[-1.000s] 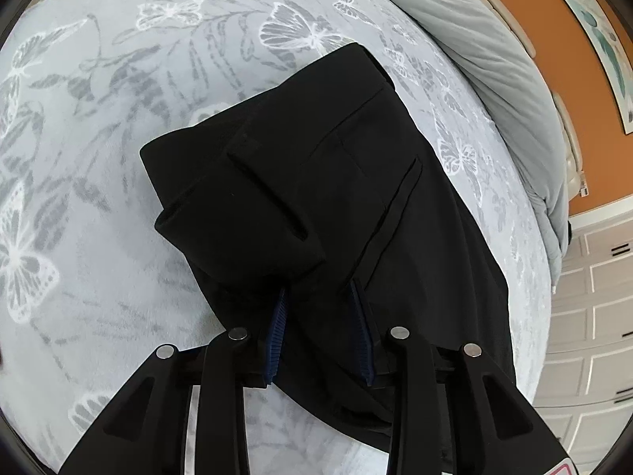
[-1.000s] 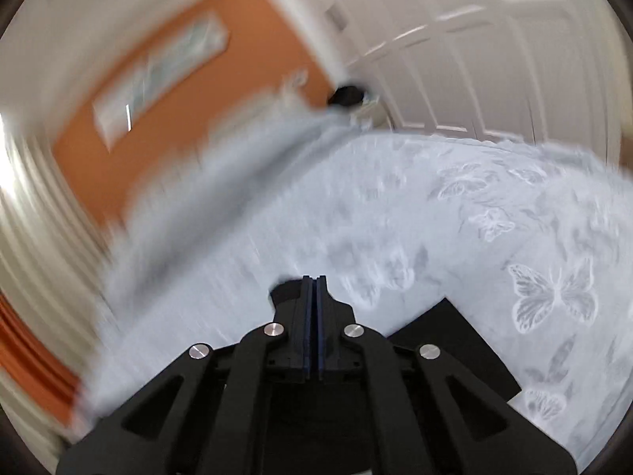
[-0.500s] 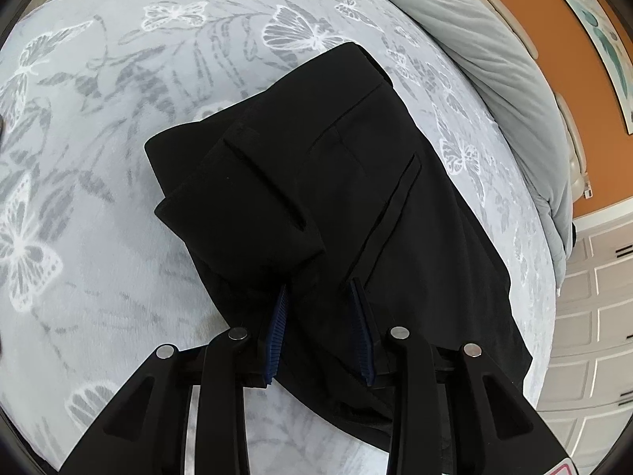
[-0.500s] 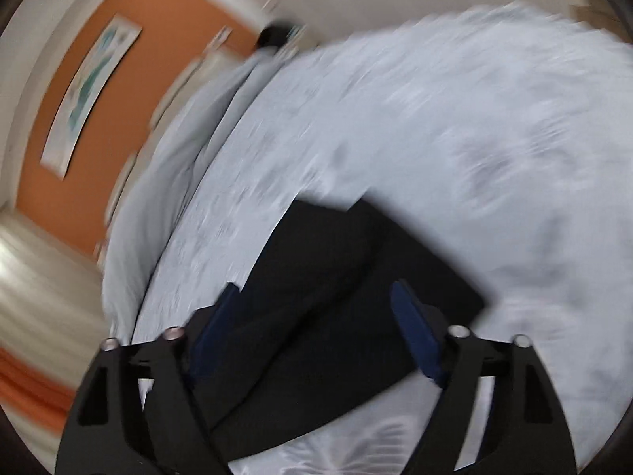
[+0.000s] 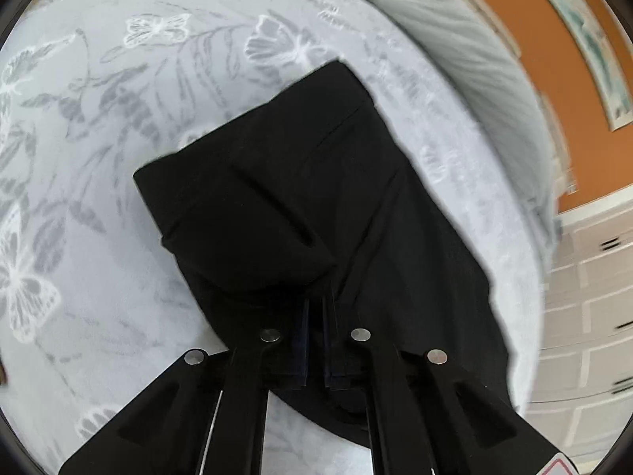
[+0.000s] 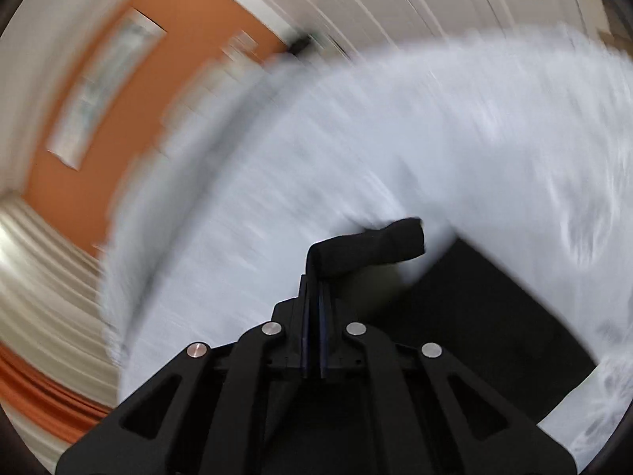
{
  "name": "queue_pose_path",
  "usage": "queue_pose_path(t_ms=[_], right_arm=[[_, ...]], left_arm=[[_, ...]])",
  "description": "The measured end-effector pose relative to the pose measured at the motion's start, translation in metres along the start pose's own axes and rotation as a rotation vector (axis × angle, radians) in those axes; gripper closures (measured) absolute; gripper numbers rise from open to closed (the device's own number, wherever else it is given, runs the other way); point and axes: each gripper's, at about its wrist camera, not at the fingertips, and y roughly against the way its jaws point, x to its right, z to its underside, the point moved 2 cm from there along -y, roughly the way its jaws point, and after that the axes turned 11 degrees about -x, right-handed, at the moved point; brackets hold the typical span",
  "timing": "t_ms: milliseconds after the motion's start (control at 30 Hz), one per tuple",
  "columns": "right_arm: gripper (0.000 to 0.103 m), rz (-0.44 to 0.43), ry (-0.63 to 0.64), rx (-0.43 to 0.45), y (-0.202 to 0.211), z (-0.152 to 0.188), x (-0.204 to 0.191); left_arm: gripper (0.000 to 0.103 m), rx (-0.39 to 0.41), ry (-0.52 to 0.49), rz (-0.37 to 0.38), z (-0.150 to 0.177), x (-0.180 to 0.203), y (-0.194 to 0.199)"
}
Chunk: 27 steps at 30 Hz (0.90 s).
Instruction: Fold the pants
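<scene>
Black pants [image 5: 316, 206] lie folded on a pale grey bedspread with butterfly print [image 5: 99, 118]. My left gripper [image 5: 316, 308] is shut on the near edge of the pants, its blue pads pinching a fold of cloth. In the blurred right wrist view, my right gripper [image 6: 314, 289] is shut on another part of the black pants [image 6: 368, 245], holding a rolled fold lifted above the bedspread [image 6: 395, 138]; more black cloth [image 6: 474, 316] lies to its right.
A grey pillow [image 5: 486, 79] lies at the bed's far right edge. An orange wall with a framed picture [image 5: 585, 39] and white panelled doors [image 5: 593, 316] stand beyond. Striped curtains [image 6: 39, 277] show at the left in the right wrist view.
My left gripper closed from open onto the pants' near edge. My right gripper, open half a second ago over the pants, closed on a fold and lifted it, still moving fast.
</scene>
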Motion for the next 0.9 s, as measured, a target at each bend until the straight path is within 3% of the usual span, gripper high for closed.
queue_pose_path(t_ms=[67,133,200,267,367,600,700,733,767,833,867,900], right_arm=[[0.101,0.0,0.059,0.073,0.034,0.0,-0.016],[0.101,0.114,0.1,0.056,0.04,0.012,-0.008],[0.101,0.281,0.084,-0.073,0.017,0.028,0.024],[0.101,0.352,0.03,-0.217,-0.009,0.043,0.053],[0.1,0.332,-0.004,-0.268,-0.014,0.047,0.065],[0.1,0.188,0.009,-0.115,0.037,0.044,0.036],[0.096,0.32,0.041,-0.226,0.014,0.054,0.055],[0.096,0.383,0.036,-0.319,-0.004,0.061,0.069],[0.095,0.407,0.025,-0.353,-0.008,0.064,0.075],[0.089,0.371,0.017,-0.297,0.004,0.057,0.067],[0.067,0.344,0.023,-0.257,0.011,0.054,0.062],[0.032,0.319,0.029,-0.209,0.018,0.051,0.058]], left_arm=[[0.1,0.006,0.009,0.062,-0.003,-0.004,0.01],[0.1,0.002,0.003,0.052,-0.005,-0.008,0.014],[0.1,-0.037,0.015,0.03,-0.005,-0.017,0.01],[0.1,-0.074,0.047,0.035,-0.005,-0.025,0.004],[0.1,-0.095,0.088,0.069,-0.004,-0.036,0.003],[0.101,0.001,-0.024,0.034,0.002,-0.019,0.027],[0.101,-0.019,-0.005,-0.046,-0.002,-0.026,0.019],[0.101,-0.034,0.023,-0.039,-0.002,-0.031,0.016],[0.101,-0.045,0.046,-0.01,-0.002,-0.035,0.017],[0.101,-0.036,0.041,0.011,-0.002,-0.037,0.026],[0.101,-0.029,0.032,0.005,-0.002,-0.037,0.029],[0.101,-0.026,0.03,-0.004,-0.002,-0.038,0.03]])
